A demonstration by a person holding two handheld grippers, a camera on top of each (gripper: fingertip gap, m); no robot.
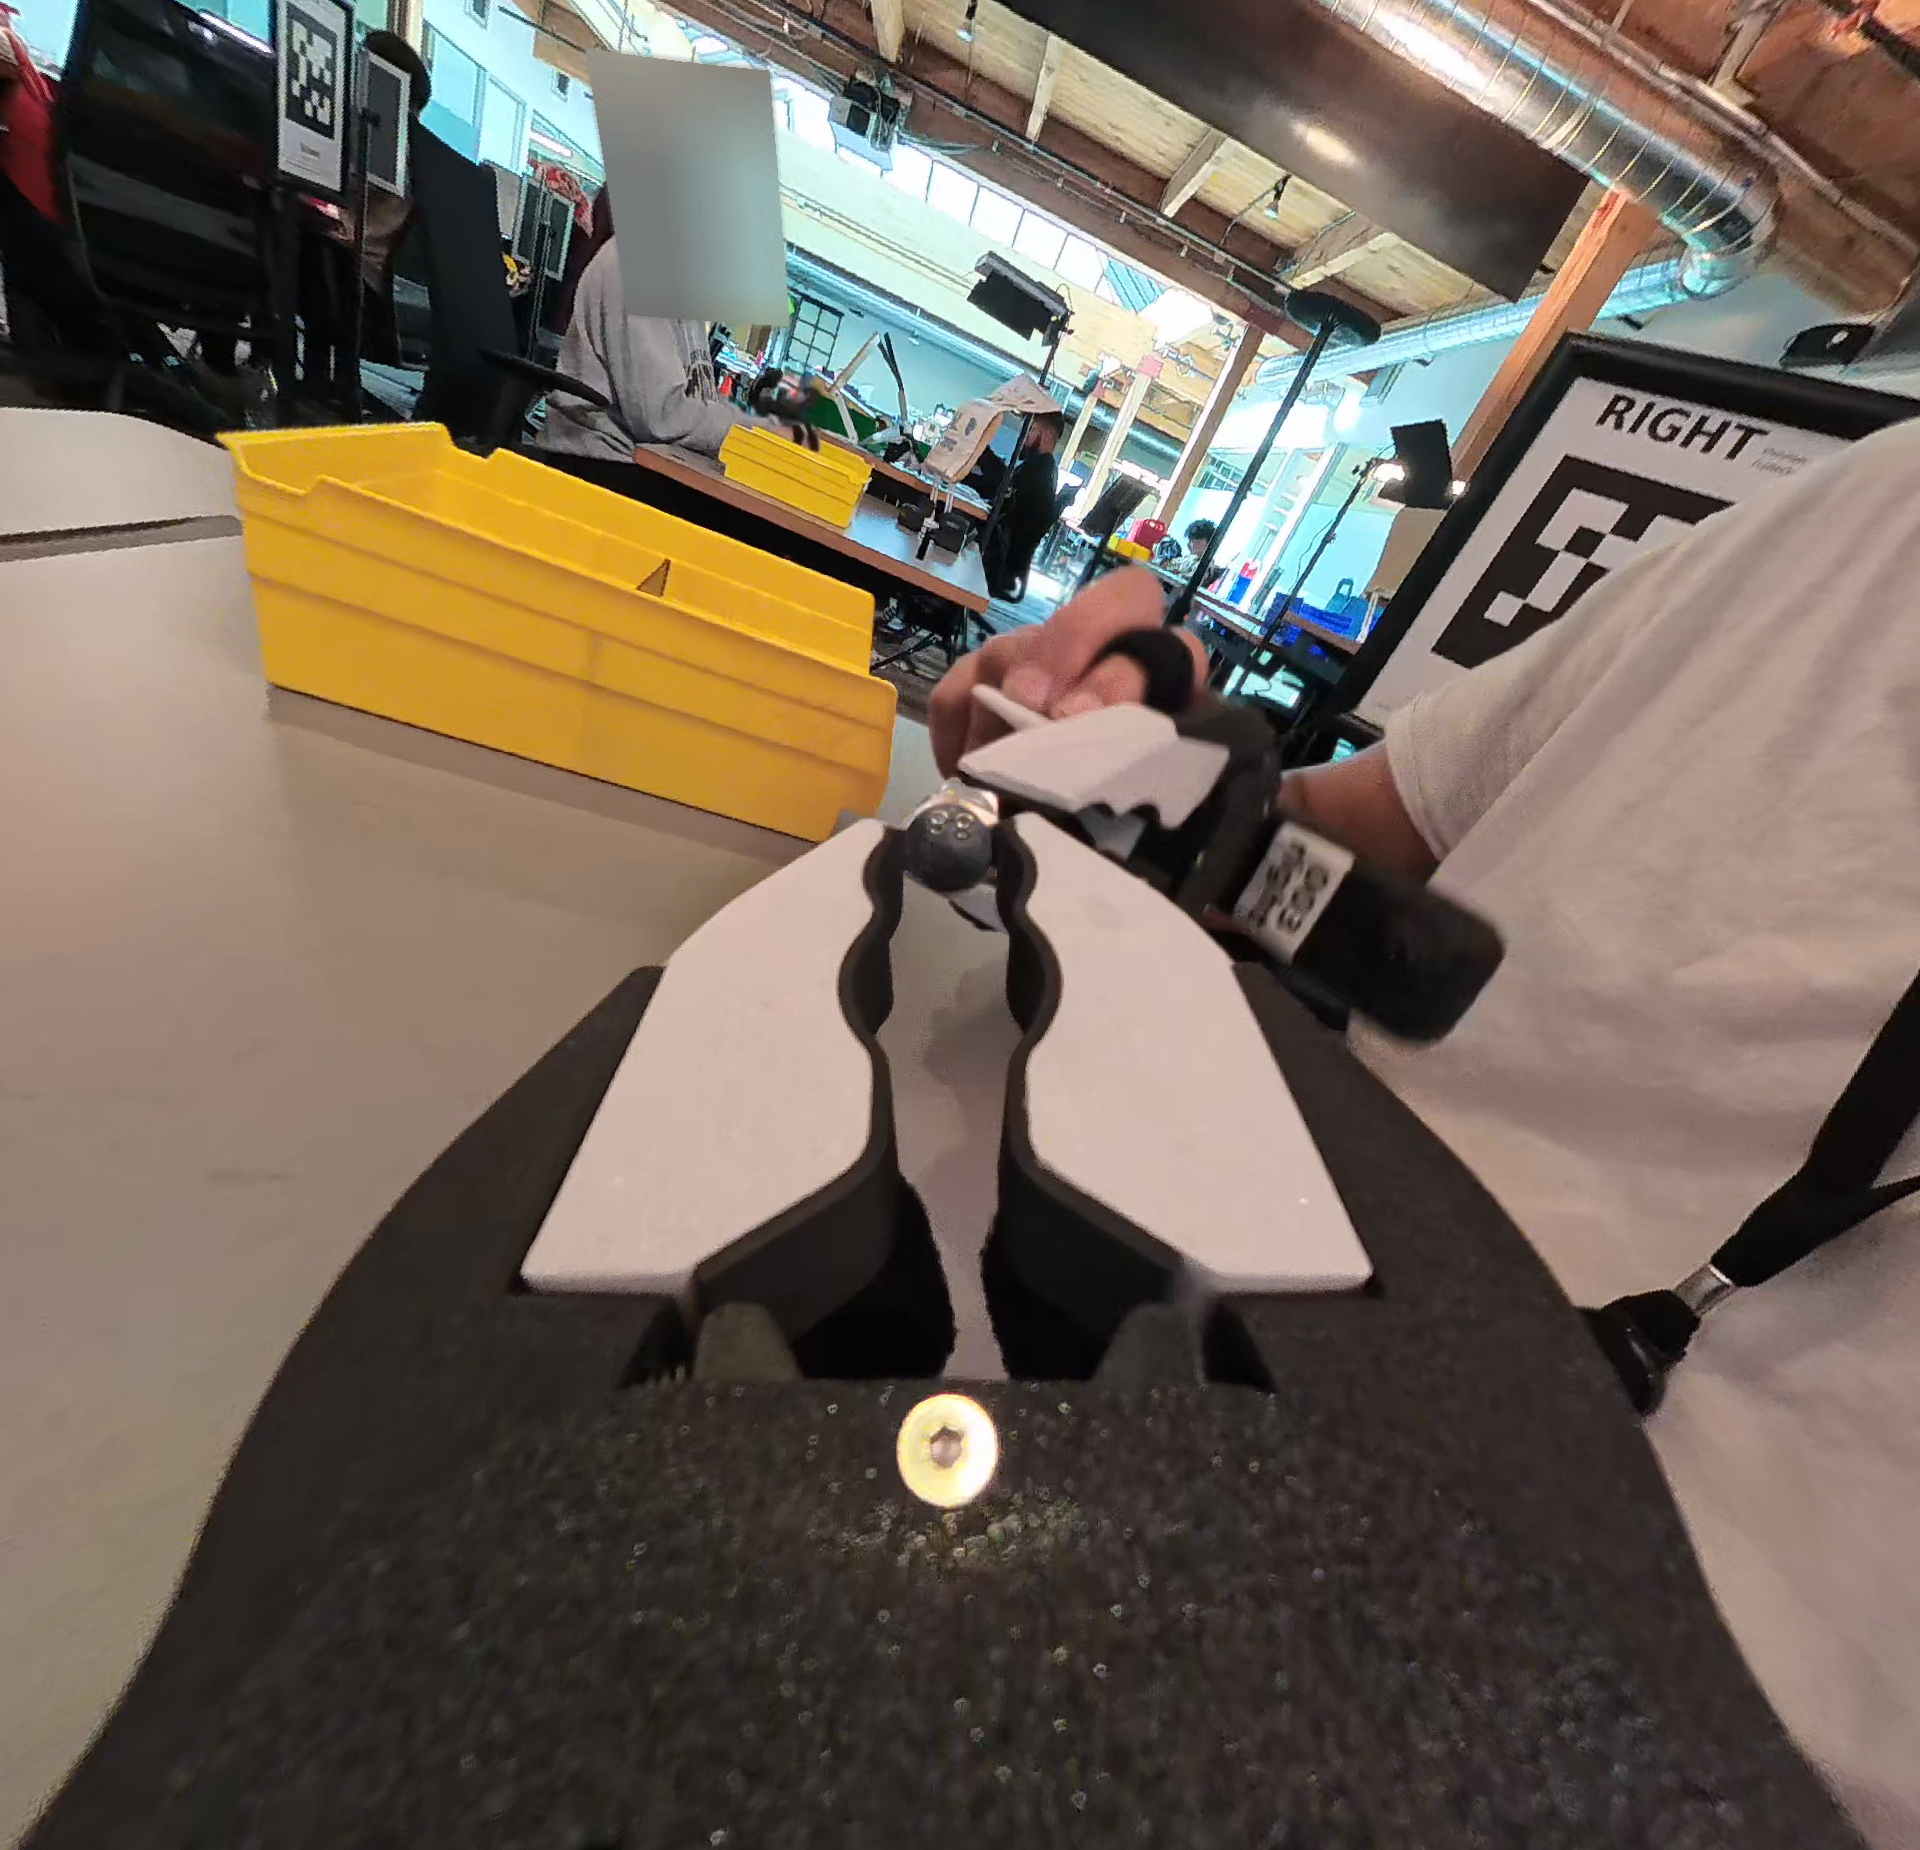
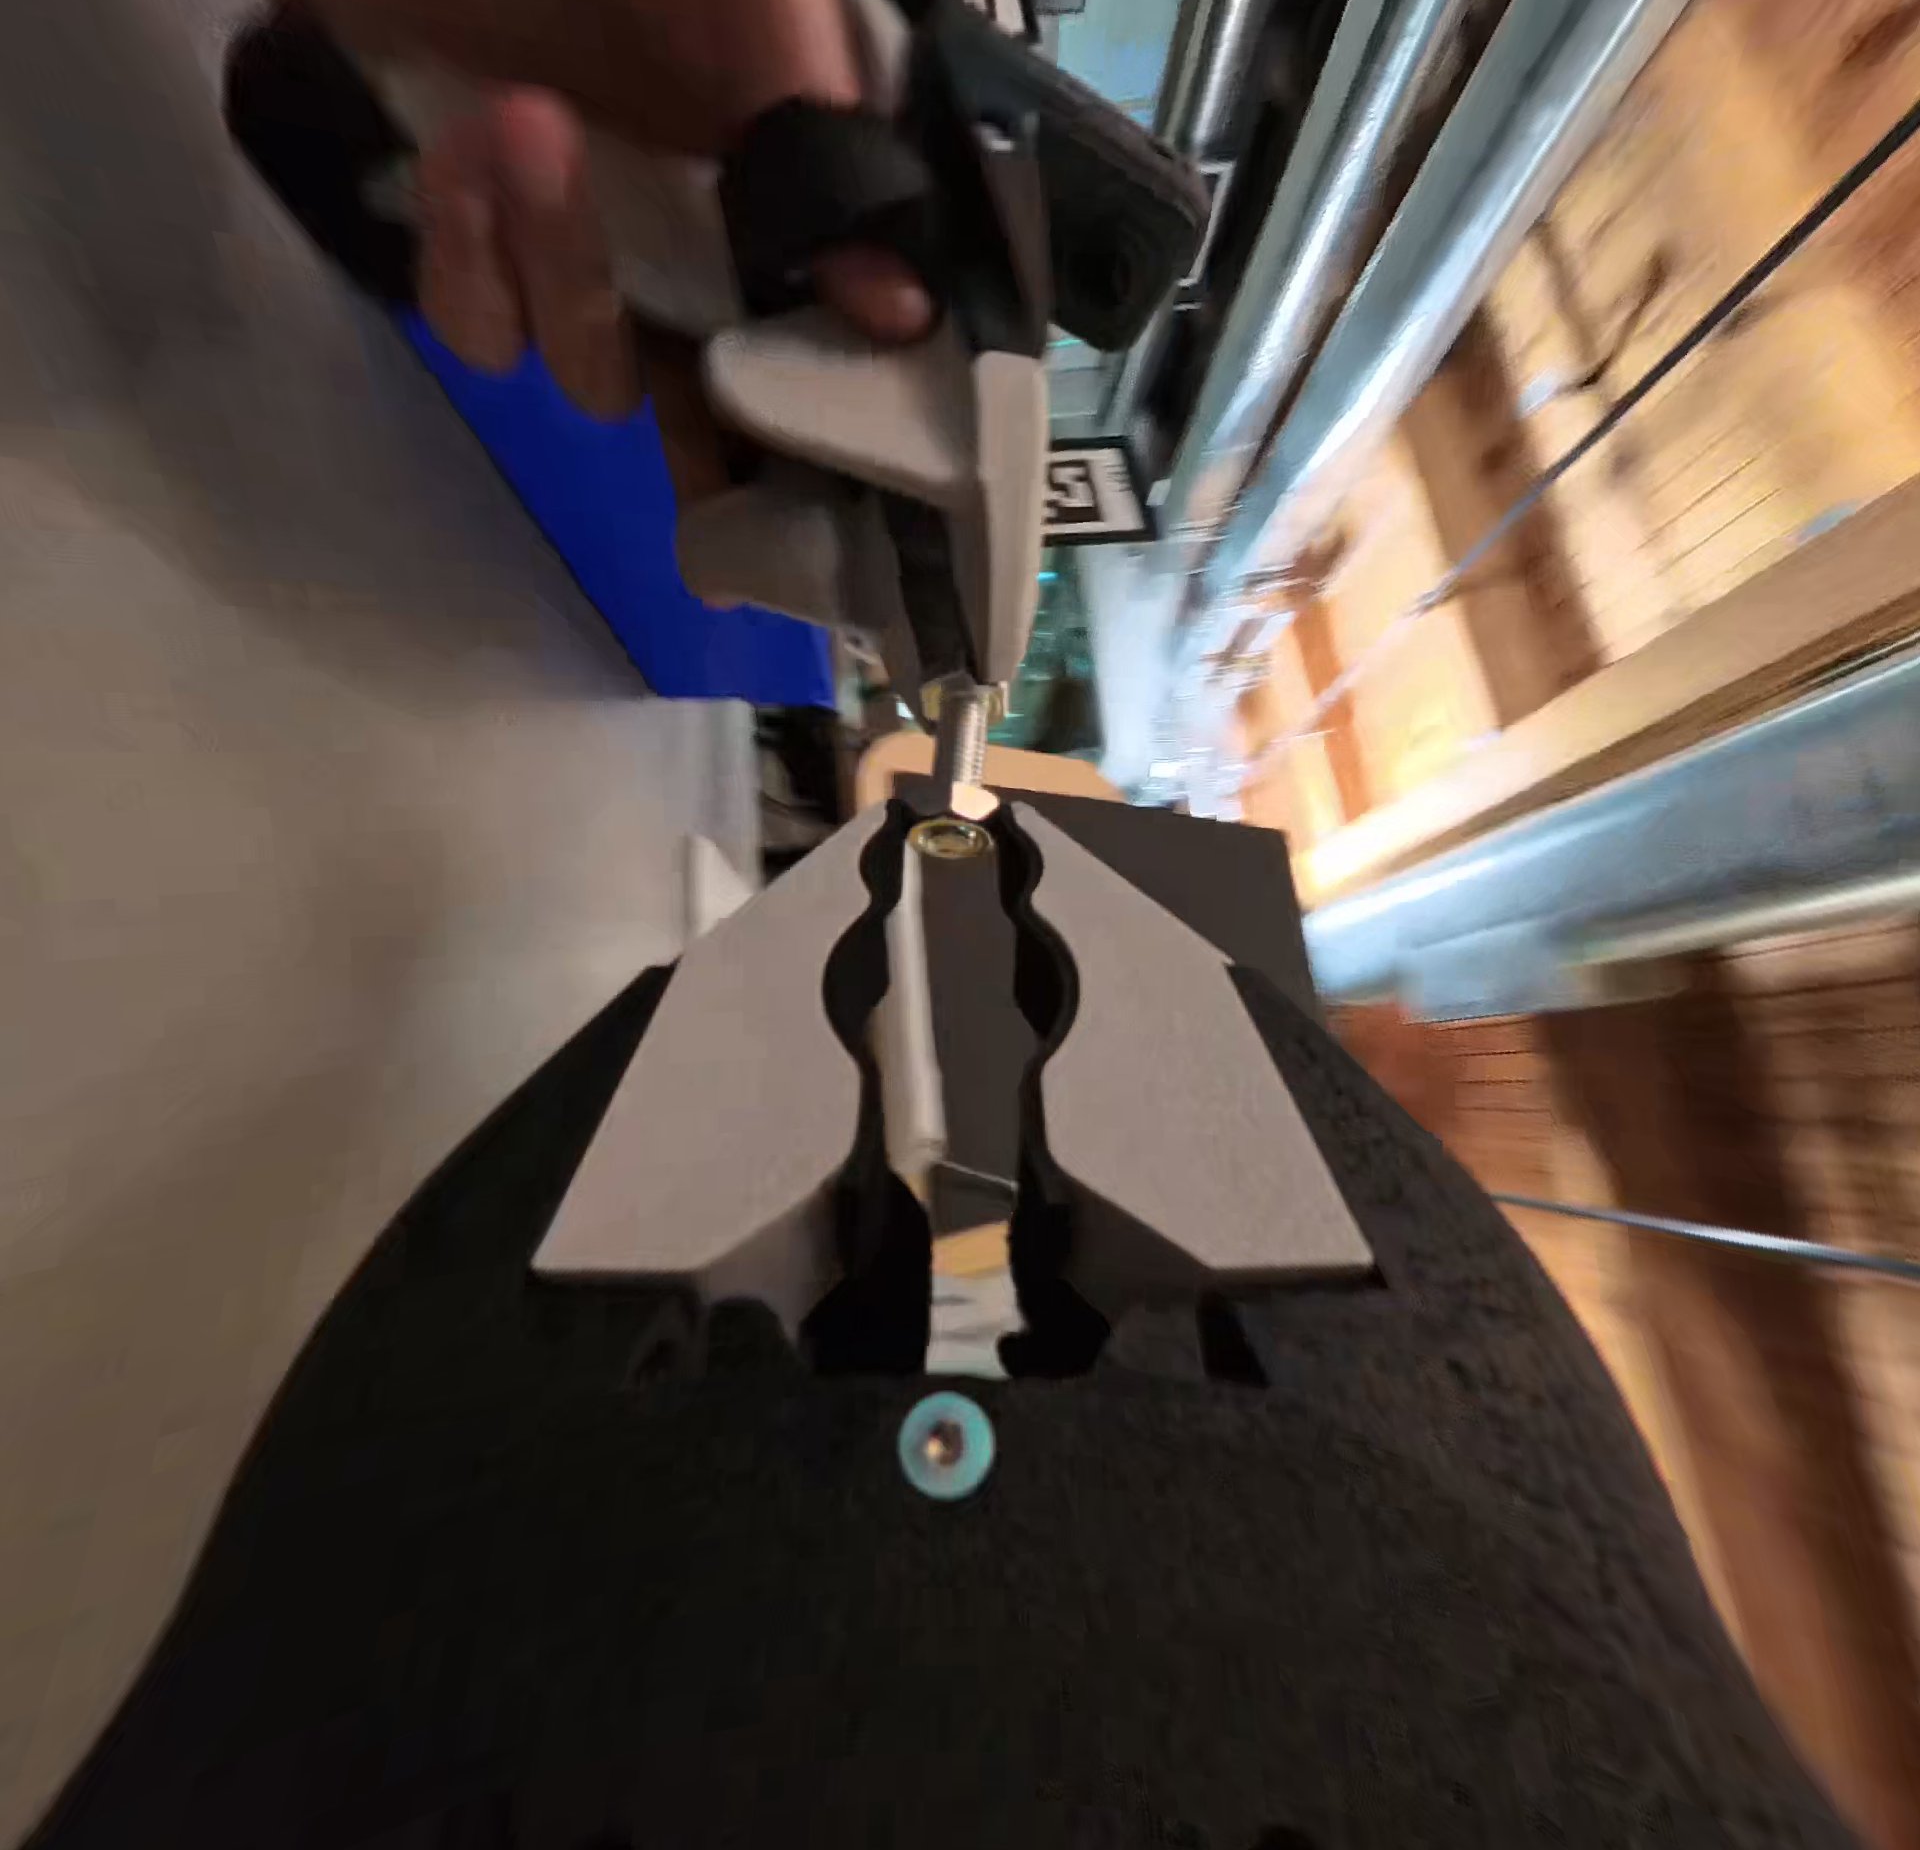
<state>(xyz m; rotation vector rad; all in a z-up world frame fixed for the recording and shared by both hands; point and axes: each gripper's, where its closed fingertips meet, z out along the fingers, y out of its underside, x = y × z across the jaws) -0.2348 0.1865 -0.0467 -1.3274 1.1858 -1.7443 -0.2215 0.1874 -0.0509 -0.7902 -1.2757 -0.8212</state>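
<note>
A bolt (image 2: pixel 962 735) with a threaded shank is held between the two tongs, above the desk (image 1: pixel 312 969) near its edge. Its round dark head (image 1: pixel 948 847) is gripped at the tips of the left tongs (image 1: pixel 948 850), whose jaws are nearly closed, with the black pads pressed on either side of the head. In the right wrist view the same tongs (image 2: pixel 961 683) are seen pointing down at the camera, and a nut (image 2: pixel 964 701) is seen on the shank just below their tips. The right tongs (image 2: pixel 951 834) are closed on a hexagonal metal piece (image 2: pixel 951 840) with a hollow end, seated between the pads at the very tips; the bolt's free end is met by it. From the left view, the right tongs (image 1: pixel 997 813) are seen tilted and turned toward the left ones, gripped from above by a hand (image 1: pixel 1049 657) with the forearm reaching in from the right. A stack of yellow bins (image 1: pixel 561 637) is seen on the desk beyond.
</note>
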